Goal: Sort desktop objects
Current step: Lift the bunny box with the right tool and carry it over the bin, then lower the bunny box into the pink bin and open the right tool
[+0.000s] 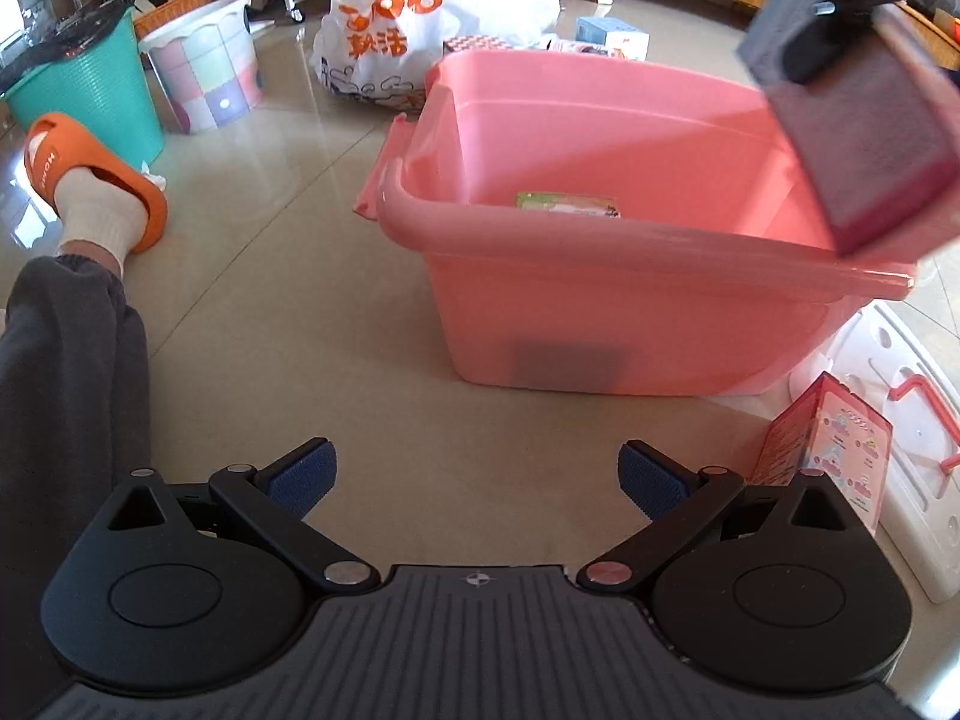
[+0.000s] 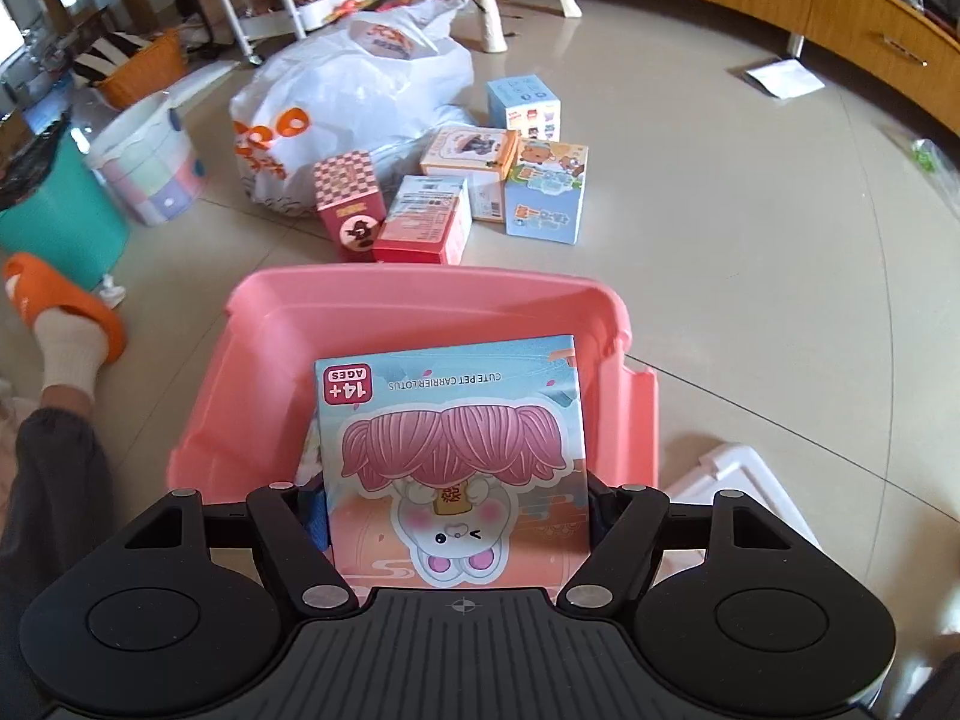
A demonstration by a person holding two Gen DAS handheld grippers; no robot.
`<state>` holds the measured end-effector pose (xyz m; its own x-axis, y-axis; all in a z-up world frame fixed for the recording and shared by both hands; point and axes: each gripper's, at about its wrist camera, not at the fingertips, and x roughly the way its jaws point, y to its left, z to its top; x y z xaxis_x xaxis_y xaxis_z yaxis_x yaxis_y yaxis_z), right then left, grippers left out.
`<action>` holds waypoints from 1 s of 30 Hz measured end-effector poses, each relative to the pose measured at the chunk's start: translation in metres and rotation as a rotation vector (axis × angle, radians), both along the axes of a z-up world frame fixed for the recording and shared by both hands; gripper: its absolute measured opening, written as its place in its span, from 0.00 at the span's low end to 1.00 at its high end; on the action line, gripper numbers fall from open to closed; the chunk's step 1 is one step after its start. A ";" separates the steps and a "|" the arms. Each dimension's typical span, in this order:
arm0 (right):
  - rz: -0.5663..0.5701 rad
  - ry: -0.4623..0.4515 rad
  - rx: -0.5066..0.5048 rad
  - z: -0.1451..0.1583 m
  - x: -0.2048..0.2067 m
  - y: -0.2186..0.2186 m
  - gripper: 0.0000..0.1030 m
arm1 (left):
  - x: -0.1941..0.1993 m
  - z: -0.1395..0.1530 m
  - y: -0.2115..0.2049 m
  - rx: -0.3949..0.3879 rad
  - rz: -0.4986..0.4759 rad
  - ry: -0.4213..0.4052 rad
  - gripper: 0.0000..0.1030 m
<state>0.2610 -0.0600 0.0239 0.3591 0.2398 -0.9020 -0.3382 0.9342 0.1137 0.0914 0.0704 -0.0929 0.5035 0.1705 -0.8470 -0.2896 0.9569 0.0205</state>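
In the right wrist view my right gripper (image 2: 456,510) is shut on a blue and pink toy box (image 2: 456,438) printed with a cartoon bunny, held above the pink plastic bin (image 2: 420,300). The left wrist view shows that box (image 1: 864,144) blurred at the top right, over the bin (image 1: 600,300). A small green and white box (image 1: 567,205) lies inside the bin. My left gripper (image 1: 477,477) is open and empty, low over the floor in front of the bin. Several more toy boxes (image 2: 444,204) stand on the floor beyond the bin.
A pink toy box (image 1: 828,450) leans by a white basket (image 1: 918,480) at the right. A white shopping bag (image 2: 354,96), a teal bucket (image 1: 90,96) and a pastel bucket (image 1: 204,66) stand farther off. A person's foot in an orange slipper (image 1: 90,180) rests at the left.
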 end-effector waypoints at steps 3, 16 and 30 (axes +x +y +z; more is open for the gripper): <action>-0.014 -0.001 -0.048 -0.023 0.018 0.018 0.65 | 0.002 -0.004 0.002 -0.004 0.019 0.004 1.00; -0.064 0.085 -0.113 -0.094 0.061 0.056 0.64 | 0.007 -0.018 0.006 -0.023 0.058 0.056 1.00; -0.093 0.118 -0.162 -0.141 0.075 0.069 0.64 | 0.008 -0.026 0.005 -0.030 0.068 0.087 1.00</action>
